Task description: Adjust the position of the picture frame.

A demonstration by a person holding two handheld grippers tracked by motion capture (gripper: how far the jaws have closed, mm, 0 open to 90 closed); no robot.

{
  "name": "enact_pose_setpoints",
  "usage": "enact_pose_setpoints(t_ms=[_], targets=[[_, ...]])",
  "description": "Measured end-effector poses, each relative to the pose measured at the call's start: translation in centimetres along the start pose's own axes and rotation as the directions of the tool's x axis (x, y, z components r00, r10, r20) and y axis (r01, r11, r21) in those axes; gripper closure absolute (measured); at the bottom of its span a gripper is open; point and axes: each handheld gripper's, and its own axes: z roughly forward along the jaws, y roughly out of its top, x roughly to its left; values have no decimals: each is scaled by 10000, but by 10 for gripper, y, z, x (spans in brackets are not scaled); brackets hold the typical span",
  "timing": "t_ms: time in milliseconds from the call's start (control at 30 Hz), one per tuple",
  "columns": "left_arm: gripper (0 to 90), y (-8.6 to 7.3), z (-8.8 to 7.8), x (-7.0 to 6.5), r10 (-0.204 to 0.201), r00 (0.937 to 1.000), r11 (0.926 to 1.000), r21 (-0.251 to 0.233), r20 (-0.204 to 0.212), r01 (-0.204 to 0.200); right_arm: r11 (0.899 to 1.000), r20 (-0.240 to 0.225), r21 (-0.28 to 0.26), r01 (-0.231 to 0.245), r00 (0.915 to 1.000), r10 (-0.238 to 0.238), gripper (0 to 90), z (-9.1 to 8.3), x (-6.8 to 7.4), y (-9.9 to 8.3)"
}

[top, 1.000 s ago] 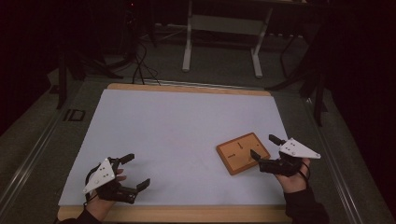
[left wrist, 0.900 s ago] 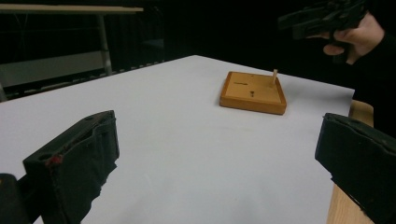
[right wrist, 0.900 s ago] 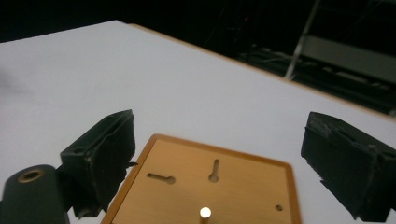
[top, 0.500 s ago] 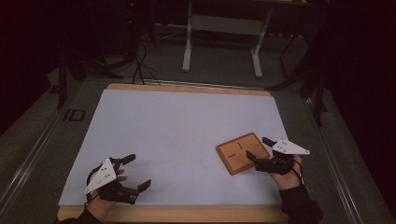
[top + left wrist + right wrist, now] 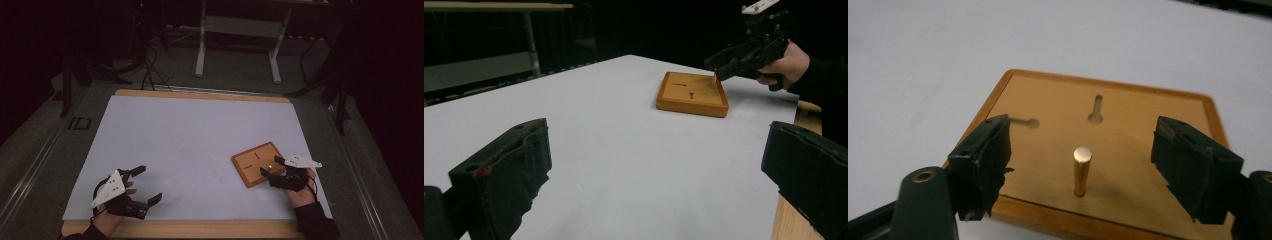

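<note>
My left gripper sits at the near left corner of the white table mat, just in from the wooden edge of the table, and my hand is wrapped round its body under the grey three-cornered plate. Its jaws stand wide apart with nothing between them; in the left gripper view they frame bare mat on either side, the mat running off toward the far end of the table.

Further right, well apart from that gripper, lies the wooden peg board, a small square tray with a raised rim, resting flat on the mat and turned a little off square to the table. In the right gripper view its top shows two dark keyhole-shaped slots, one near the left rim and one toward the far side. A short brass peg stands upright in the board, nearer my edge of it than the slots.

My right gripper hangs low over the near right corner of the board, my hand behind it just off the board's edge. Its jaws have just been closing, yet they are not clenched: the peg stands between them in the right gripper view, with clear gaps on both sides, so the pads touch nothing. From the left gripper view that gripper points down at the board's far corner.
</note>
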Motion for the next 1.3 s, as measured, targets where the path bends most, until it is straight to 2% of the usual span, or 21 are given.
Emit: enact_pose_setpoints(t_ms=[200,333,400,433,500,600,700,767,833,900,1000,1033,1067,1300], targets=[[0,0,0,0,31,10000,10000,35,3,-31,9996,133,227,-174,9998,171,280,3,0,-5],[0,0,0,0,31,10000,10000,37,0,-31,9998,99,173,-87,9999,85,444,1,0,-6],[0,0,0,0,31,10000,10000,37,0,-31,9997,8,208,-88,10000,88,444,1,0,-6],[0,0,0,0,59,10000,10000,31,0,-59,9999,-81,117,-91,9999,92,551,0,0,-6],[0,0,0,0,67,10000,10000,28,-14,-67,9996,-314,233,-150,9994,157,657,0,0,-6],[0,0,0,0,64,10000,10000,7,-26,-64,9985,-446,482,-267,9986,288,727,3,0,-7],[1,0,0,0,72,10000,10000,13,-30,-72,9973,-317,592,-428,9985,447,806,1,-3,-7],[0,0,0,0,90,10000,10000,22,-25,-90,9944,-394,659,-828,9956,855,810,1,-5,-9],[0,0,0,0,101,9999,9999,22,-31,-101,9927,-317,755,-945,9948,971,815,2,-4,-8],[1,0,0,0,97,9999,9999,30,-34,-97,9934,-164,824,-795,9966,811,823,2,-3,-7],[0,0,0,0,91,10000,10000,29,-31,-91,9924,-154,936,-800,9965,818,826,2,-3,-5],[0,0,0,0,105,9999,9999,24,-43,-105,9924,99,1106,-540,9985,532,840,2,0,-3],[0,0,0,0,95,9999,10000,15,-47,-95,9918,196,1191,-463,9988,442,842,2,2,-1],[0,0,-1,0,108,9999,9999,-7,-54,-108,9917,185,1234,-365,9992,345,847,2,5,6]])
